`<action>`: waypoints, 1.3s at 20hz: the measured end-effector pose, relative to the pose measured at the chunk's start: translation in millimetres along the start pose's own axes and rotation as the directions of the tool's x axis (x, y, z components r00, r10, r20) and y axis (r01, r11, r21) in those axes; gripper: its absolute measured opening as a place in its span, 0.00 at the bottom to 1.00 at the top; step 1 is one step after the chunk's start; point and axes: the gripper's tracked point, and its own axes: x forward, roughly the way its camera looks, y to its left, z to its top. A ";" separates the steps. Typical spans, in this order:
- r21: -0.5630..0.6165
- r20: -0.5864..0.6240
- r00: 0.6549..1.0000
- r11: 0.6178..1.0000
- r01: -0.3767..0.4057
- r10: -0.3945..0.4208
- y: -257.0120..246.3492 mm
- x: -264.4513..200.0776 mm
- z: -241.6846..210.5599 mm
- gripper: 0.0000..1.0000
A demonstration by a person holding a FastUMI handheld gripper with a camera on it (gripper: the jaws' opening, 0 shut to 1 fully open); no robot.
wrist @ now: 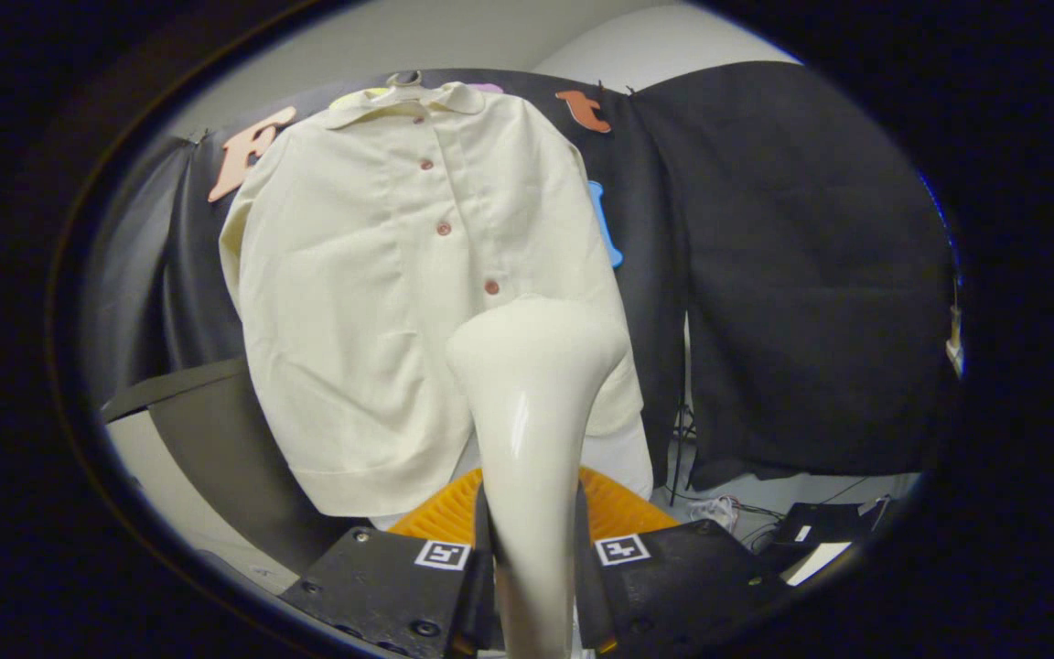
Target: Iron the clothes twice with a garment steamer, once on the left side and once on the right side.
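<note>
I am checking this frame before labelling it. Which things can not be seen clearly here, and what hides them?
- Steamer, gripper view: the fingers are shut on its handle; its steam face points away toward the shirt, so any contact is hidden.
- Shirt: its lower right part is covered by the steamer head.
- Orange object: mostly behind the steamer and fingers, so I cannot tell what it is.
- Hanger: too small to make out.

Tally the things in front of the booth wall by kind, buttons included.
Shirt: 1
Shirt buttons: 4 showing
Garment steamer, clamped between the tongs: 1
Orange ribbed thing behind the steamer: 1
Total: 7
</note>
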 end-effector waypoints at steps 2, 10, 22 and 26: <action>-0.020 0.012 1.000 1.000 0.013 -0.013 11.7 -11.3 14.6 0.35; -0.094 0.116 0.993 0.995 -0.017 0.028 83.8 -62.7 88.9 0.35; -0.146 0.215 0.969 0.985 -0.094 0.124 157.6 -130.0 140.6 0.35; -0.157 0.216 0.966 0.981 -0.112 0.145 178.6 -156.4 136.9 0.35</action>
